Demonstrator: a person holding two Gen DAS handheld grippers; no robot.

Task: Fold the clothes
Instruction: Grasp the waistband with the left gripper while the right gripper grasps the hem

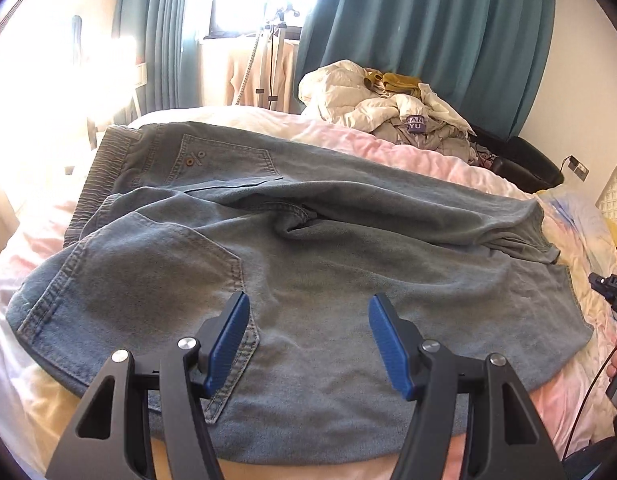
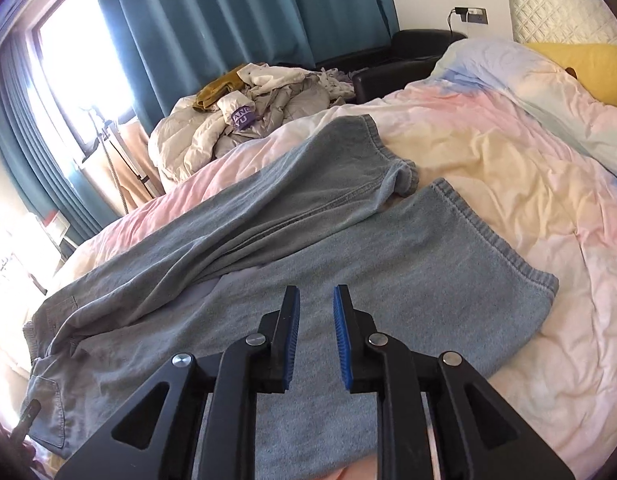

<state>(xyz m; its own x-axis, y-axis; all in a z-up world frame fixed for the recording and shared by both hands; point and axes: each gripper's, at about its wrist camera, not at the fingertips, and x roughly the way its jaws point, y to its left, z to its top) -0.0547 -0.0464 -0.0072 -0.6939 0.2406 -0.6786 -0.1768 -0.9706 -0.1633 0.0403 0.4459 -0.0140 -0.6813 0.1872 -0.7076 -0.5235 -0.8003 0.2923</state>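
Jeans (image 1: 308,248) across quilt (image 2: 488,152), clothes heap (image 2: 260,120) beyond, teal curtains (image 1: 428,32)

Faded blue-grey trousers spread flat on the bed

The trousers (image 1: 348,248) lie unfolded, seat side up, just ahead of and under the left tool (image 1: 308,340): one stitched back pocket sits right at its left finger, a second pocket with small round buttons lies farther off beside the gathered elastic waistband. From the right tool (image 2: 316,332) the two legs run away forward, the nearer one flat beneath its tips with a ribbed hem to the right, the farther one rumpled and creased, its hem curled.
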